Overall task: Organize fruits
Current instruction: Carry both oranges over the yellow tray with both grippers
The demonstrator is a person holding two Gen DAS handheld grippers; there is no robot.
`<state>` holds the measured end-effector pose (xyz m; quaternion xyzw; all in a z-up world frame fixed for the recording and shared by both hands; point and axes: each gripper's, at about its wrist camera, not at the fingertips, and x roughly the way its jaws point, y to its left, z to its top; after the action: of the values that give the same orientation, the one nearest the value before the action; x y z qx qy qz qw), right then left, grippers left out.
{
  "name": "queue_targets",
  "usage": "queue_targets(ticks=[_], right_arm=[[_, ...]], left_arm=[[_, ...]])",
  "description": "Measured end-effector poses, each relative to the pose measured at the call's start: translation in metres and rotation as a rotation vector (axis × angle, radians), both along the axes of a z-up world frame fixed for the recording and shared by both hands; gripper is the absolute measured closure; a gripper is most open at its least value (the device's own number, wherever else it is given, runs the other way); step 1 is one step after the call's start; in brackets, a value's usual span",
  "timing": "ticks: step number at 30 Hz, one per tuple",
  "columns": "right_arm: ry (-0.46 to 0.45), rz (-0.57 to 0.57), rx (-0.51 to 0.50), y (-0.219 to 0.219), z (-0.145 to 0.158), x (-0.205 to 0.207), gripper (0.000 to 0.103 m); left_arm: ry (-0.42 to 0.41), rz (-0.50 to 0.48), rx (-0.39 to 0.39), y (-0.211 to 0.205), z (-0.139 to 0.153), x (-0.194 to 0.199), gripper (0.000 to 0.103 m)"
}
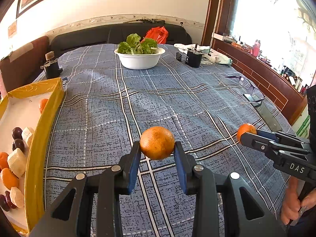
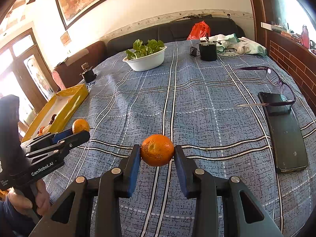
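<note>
Each gripper is clenched on a mandarin: the left gripper [image 1: 157, 148] holds the left mandarin [image 1: 157, 142], the right gripper [image 2: 157, 152] the right mandarin [image 2: 157, 150], both lower centre, above the plaid table [image 1: 177, 90]. Risk: narrow pad contact on round fruit; tilting toward the yellow tray [image 1: 35, 138], lower left, could roll one out.

Blue plaid cloth [image 1: 177, 98], white bowl [image 1: 139, 60] of green lettuce [image 1: 136, 45], yellow tray [image 1: 39, 138] left of it, orange tangerines [image 1: 157, 143], red bag [image 1: 158, 33] behind the bowl
</note>
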<state>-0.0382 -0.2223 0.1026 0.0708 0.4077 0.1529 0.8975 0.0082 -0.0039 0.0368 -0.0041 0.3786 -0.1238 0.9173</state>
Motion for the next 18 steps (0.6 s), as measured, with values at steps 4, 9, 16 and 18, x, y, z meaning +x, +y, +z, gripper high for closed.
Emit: queue_targets(ticks=[4,9,16,18], right_arm=[[0.005,0.001,0.001,0.001,-0.001,0.000,0.065],[0.004,0.007,-0.003,0.002,-0.001,0.000,0.066],[-0.005,-0.008,0.014,0.002,0.003,-0.004,0.065],[0.007,-0.003,0.044,0.005,0.007,-0.007,0.065]], left_arm=[[-0.005,0.007,0.005,0.001,0.000,0.000,0.070],[-0.016,0.016,0.009,0.001,0.002,-0.001,0.070],[-0.065,0.049,-0.006,0.009,0.012,-0.008,0.070],[-0.089,0.066,-0.033,0.020,0.020,-0.014,0.070]])
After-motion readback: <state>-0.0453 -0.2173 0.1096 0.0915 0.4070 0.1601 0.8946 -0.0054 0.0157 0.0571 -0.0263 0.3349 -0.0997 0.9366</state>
